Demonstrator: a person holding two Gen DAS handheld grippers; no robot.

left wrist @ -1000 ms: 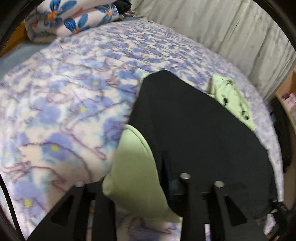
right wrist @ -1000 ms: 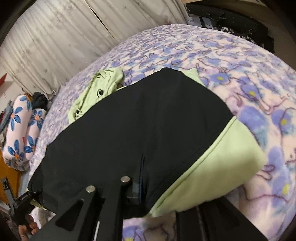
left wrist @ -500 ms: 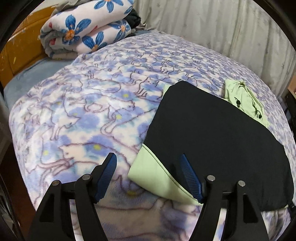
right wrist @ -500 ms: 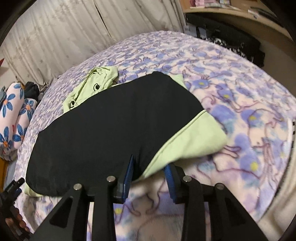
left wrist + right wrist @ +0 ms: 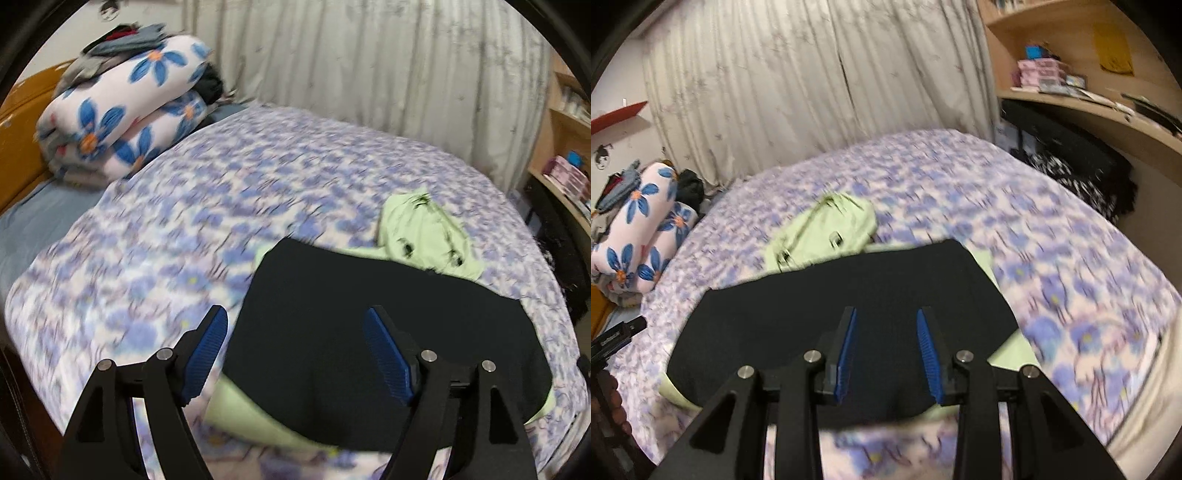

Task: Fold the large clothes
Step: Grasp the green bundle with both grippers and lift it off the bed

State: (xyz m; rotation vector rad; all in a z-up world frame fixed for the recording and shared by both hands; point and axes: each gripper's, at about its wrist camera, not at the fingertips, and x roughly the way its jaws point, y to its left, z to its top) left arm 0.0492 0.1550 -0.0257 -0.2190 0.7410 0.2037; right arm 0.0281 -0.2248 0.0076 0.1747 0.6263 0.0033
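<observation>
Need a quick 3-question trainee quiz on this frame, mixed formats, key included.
1. True or false: the left gripper is clamped on the black-and-green garment.
2. Multiple choice: the garment's green hood lies toward A) the curtain B) the grippers C) the floor.
3. Fill in: the folded flower-print quilt sits at the bed's ____ end.

Key: 1 false, both it and the right gripper are open and empty; 2 A; 3 headboard.

Home bedroom, bed point(image 5: 258, 206), curtains point(image 5: 798, 74), shelves point(image 5: 1071, 92)
</observation>
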